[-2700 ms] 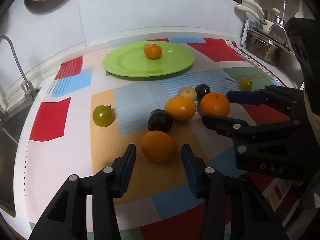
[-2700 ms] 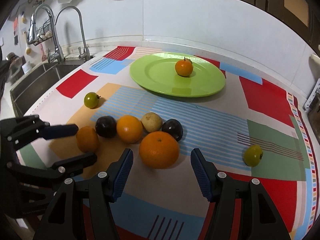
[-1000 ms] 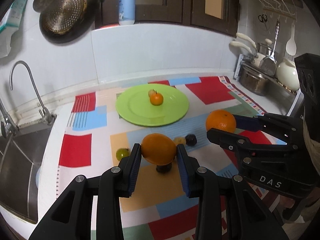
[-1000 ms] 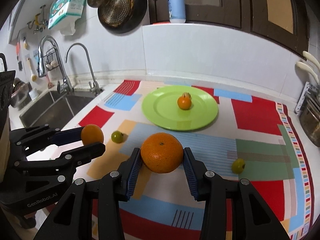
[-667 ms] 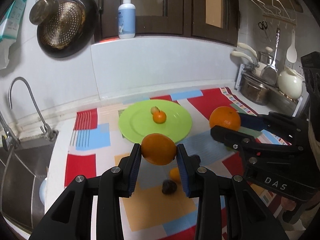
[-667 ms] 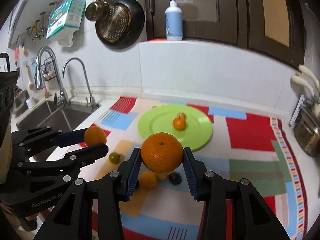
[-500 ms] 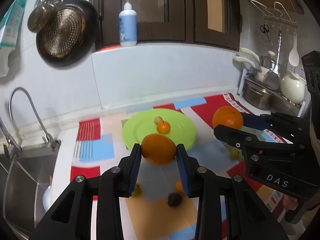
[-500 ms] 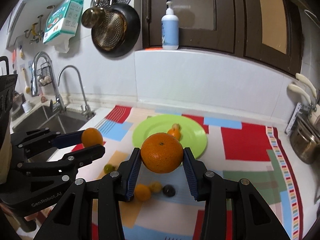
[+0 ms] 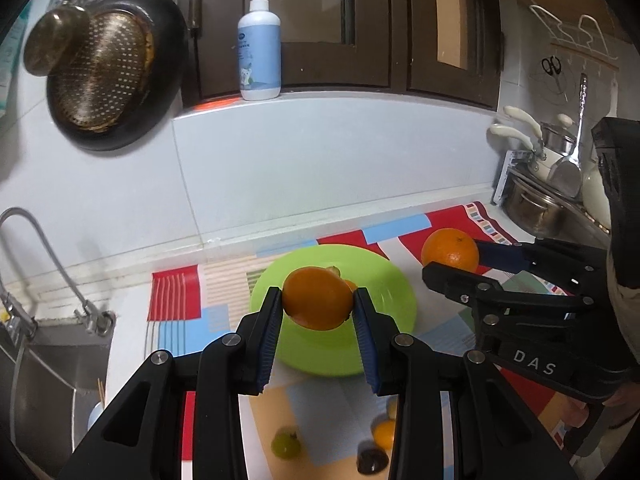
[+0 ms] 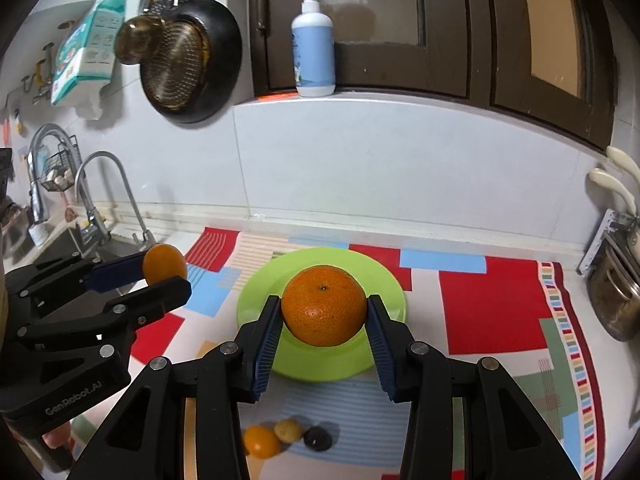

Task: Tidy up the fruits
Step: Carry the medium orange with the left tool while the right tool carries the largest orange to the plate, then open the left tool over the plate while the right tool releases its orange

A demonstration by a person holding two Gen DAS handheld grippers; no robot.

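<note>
Gripping oranges, both jaws: left orange [image 9: 318,303] long axis crosswise, right orange [image 10: 324,305] navel toward camera.

Home kitchen, sink faucet [image 10: 100,184], hanging pan [image 10: 188,60], pots [image 9: 536,204], cabinets [image 10: 440,20]

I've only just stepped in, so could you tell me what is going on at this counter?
A person is sorting fruit with a hand-held gripper in each hand. The left gripper is shut on a smaller orange, and the right gripper is shut on a bigger orange. Both are held in the air in front of the green plate. Another orange, a pale fruit and a dark fruit lie on the patterned mat nearer the camera.
</note>
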